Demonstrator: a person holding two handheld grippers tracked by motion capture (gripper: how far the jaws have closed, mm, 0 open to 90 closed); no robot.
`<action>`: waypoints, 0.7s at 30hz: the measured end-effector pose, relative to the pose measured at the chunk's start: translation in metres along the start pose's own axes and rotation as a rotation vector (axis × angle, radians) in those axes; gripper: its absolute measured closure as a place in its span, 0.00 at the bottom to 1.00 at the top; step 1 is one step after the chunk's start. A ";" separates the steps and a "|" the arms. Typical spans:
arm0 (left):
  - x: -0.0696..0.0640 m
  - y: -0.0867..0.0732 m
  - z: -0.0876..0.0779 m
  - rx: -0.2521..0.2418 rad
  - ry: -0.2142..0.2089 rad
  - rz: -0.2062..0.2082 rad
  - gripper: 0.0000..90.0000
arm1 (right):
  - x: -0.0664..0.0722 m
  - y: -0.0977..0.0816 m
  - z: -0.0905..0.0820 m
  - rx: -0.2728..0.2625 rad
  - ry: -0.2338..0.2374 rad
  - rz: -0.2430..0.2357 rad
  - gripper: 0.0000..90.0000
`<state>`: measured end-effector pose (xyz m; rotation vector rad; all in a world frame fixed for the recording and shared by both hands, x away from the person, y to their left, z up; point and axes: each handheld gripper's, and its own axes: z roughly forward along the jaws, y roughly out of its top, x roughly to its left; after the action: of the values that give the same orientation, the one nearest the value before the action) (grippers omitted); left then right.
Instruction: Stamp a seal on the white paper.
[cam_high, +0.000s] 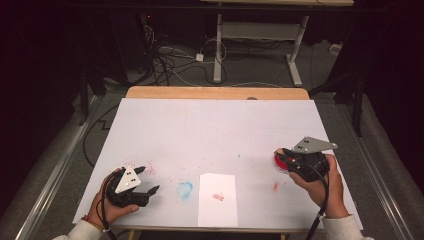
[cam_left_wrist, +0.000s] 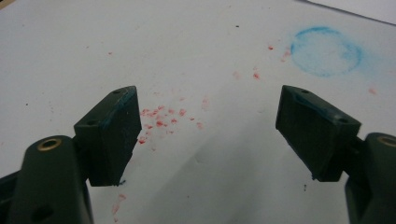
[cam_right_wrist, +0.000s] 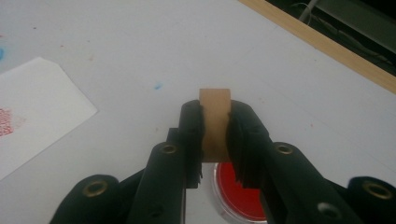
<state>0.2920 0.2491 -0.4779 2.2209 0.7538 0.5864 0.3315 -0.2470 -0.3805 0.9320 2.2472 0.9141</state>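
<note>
My right gripper (cam_right_wrist: 215, 122) is shut on a small tan wooden block (cam_right_wrist: 215, 105), held upright between its jaws. Right under it sits a round red ink pad (cam_right_wrist: 236, 192) in a clear case. In the high view the right gripper (cam_high: 284, 157) hovers over that ink pad (cam_high: 279, 165) near the table's right side. A white sheet of paper (cam_high: 217, 200) with a red stamp mark (cam_high: 217, 196) lies at the front middle. My left gripper (cam_high: 150, 179) rests at the front left, open, with nothing between its pads (cam_left_wrist: 114, 135).
The table is covered by a white mat (cam_high: 215, 120) with a wooden edge (cam_high: 215, 92) at the back. A blue ring stain (cam_high: 184, 189) lies left of the paper, and red specks (cam_left_wrist: 161, 119) dot the mat by the left gripper. Cables lie on the floor beyond.
</note>
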 end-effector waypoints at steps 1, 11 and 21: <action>0.000 0.000 0.000 0.001 0.001 -0.001 0.24 | -0.002 -0.001 0.000 -0.002 -0.002 0.005 0.85; 0.000 -0.004 -0.003 0.006 0.008 -0.007 0.24 | -0.014 -0.009 0.011 0.036 -0.023 0.034 0.85; 0.000 -0.006 -0.005 0.004 0.012 -0.014 0.24 | -0.024 -0.022 0.034 0.139 -0.050 0.060 0.85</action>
<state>0.2868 0.2551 -0.4789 2.2162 0.7768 0.5923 0.3610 -0.2640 -0.4132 1.0777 2.2743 0.7594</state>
